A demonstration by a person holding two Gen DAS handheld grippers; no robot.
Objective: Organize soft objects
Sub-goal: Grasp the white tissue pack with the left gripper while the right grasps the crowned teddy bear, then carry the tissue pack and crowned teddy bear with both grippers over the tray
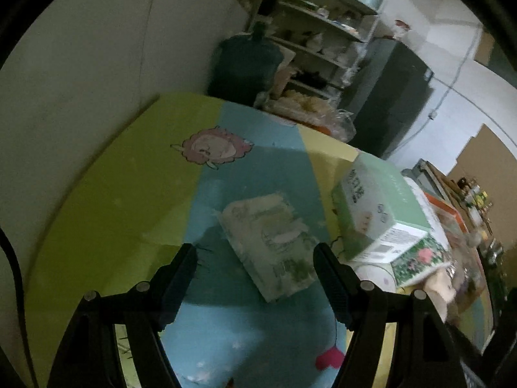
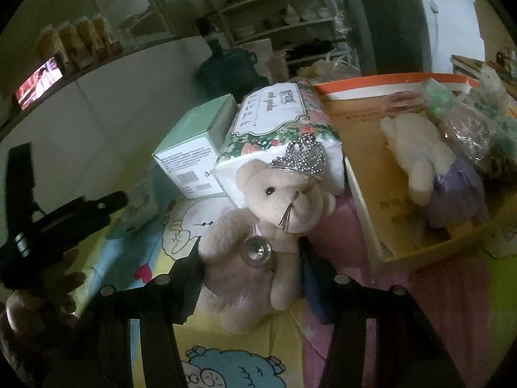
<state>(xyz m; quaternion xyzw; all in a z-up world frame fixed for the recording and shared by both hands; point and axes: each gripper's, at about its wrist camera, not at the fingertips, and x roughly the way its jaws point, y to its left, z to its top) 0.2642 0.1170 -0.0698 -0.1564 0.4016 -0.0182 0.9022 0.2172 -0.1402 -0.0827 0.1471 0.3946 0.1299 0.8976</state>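
The right gripper (image 2: 250, 271) pinches the crowned teddy bear (image 2: 258, 226), probably bound for the orange box (image 2: 371, 194); the left gripper (image 1: 255, 258) hangs spread over a tissue pack (image 1: 268, 242)

You see print on the floral tissue pack (image 2: 274, 113) and the green box (image 1: 374, 207), but none is legible.

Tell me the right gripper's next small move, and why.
Probably lift the crowned bear and carry it toward the open box. The right gripper has the bear's body between its fingers, apparently gripped, and another bear already lies in that box.
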